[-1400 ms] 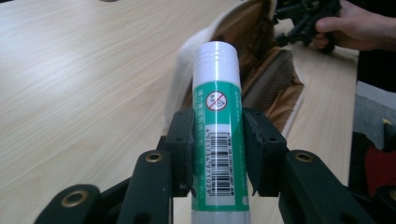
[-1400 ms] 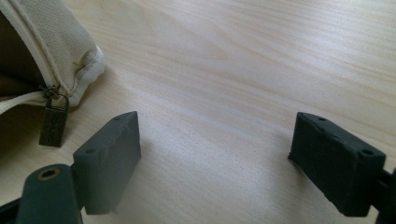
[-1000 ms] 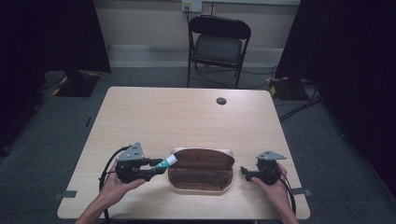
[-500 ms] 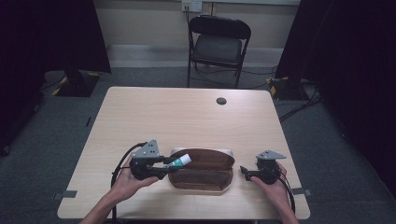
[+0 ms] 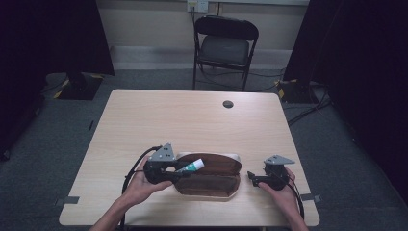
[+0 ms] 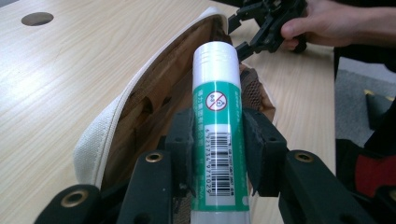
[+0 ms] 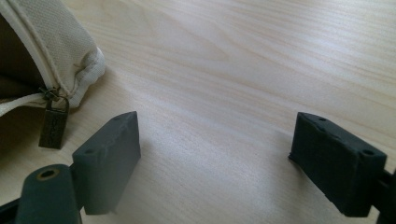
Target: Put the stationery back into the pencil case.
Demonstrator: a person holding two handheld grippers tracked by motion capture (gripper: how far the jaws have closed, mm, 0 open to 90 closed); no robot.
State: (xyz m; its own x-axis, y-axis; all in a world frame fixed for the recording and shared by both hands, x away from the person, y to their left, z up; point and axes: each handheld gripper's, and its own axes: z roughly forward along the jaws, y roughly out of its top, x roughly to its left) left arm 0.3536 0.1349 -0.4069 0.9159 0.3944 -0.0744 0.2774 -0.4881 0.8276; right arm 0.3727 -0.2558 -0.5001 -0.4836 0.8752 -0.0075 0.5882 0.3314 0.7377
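Left gripper (image 6: 217,154) clamped on green-and-white glue stick (image 6: 217,116): lower flat into open brown zip-up pencil case (image 5: 211,174); right gripper (image 7: 217,158) spread wide, ready to steady case.

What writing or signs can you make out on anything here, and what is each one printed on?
"6 923736 971029", roughly, under the barcode on the glue stick, digits partly blurred.
A red crossed-circle sign on its green label; the lines of print below it are too small to read.
The zipper pull on the pencil case shows no readable text.
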